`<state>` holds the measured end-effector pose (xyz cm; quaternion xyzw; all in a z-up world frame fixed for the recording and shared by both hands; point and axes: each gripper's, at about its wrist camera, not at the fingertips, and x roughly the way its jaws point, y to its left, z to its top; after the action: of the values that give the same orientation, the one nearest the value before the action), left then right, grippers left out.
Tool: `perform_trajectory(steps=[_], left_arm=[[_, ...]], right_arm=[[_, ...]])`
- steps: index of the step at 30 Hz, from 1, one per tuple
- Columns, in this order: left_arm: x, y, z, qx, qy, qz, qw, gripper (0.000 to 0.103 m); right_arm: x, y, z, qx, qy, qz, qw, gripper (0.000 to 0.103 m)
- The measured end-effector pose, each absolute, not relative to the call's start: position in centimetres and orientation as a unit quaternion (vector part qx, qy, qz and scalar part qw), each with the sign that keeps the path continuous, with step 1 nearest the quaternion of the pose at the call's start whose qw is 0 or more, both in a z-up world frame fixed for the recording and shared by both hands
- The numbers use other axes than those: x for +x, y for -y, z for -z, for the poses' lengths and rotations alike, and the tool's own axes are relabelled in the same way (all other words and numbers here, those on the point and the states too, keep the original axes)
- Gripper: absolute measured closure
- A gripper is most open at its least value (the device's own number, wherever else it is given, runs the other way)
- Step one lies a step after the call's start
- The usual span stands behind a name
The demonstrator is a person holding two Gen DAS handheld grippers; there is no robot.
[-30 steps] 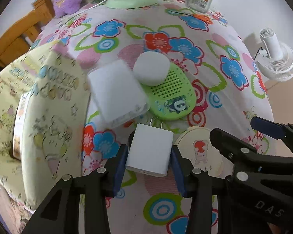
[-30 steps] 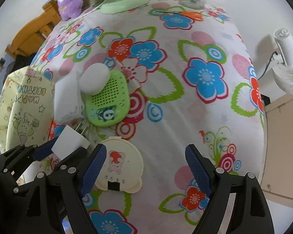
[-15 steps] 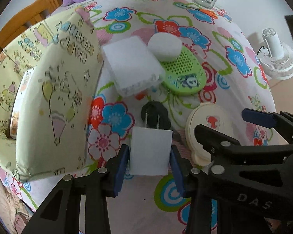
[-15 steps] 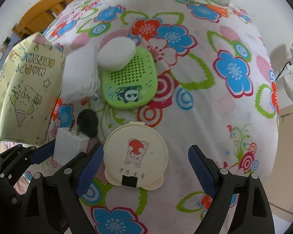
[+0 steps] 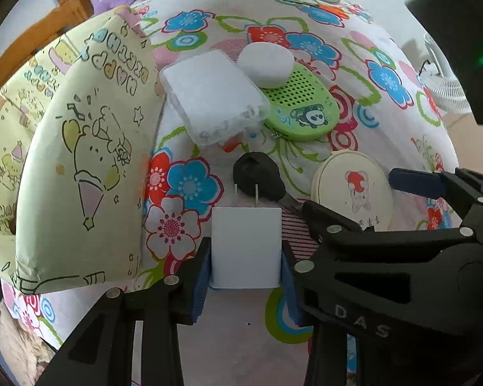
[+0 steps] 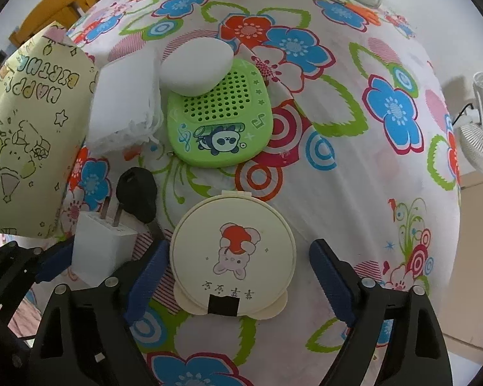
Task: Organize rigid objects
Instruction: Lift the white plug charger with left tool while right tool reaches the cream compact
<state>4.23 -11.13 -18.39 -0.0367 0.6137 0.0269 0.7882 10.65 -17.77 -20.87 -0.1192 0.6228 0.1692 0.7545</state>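
Left hand-held gripper (image 5: 245,268) pinches my white charger (image 5: 246,247) above the tabletop's (image 6: 354,173) near edge, beside the black key (image 6: 137,193). Right hand-held gripper (image 6: 238,276) straddles the round compact (image 6: 233,257), spread; I should centre it, then squeeze evenly.

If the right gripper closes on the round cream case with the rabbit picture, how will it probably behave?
The round cream case looks like stiff plastic, so it should hold its shape. Its smooth curved rim may slip between the pads. It lies flat on the tablecloth, so rolling seems unlikely; the right gripper straddles it, open.
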Motion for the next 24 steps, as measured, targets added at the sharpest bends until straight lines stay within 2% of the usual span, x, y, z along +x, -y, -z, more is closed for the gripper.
perform_trajectory(steps=[2,9,12,24], left_arm=[[4.1,11.3,18.4,-0.035,-0.614,-0.028,0.788,0.060],[4.5,12.2,18.5,-0.029,-0.607,-0.029,0.793,0.055],[4.5,12.3,18.4,-0.036,-0.602,-0.033,0.797,0.063],[5.6,12.4,18.2,-0.078,-0.613,-0.024,0.786,0.063]], right_arm=[[10.3,17.7,20.7,-0.116,-0.619,-0.167,0.759,0.026],[9.6,18.1,20.5,-0.097,-0.616,-0.162,0.765,0.026],[10.2,19.8,20.4,-0.088,-0.617,-0.162,0.765,0.026],[11.2,22.0,19.6,-0.068,-0.619,-0.151,0.767,0.026]])
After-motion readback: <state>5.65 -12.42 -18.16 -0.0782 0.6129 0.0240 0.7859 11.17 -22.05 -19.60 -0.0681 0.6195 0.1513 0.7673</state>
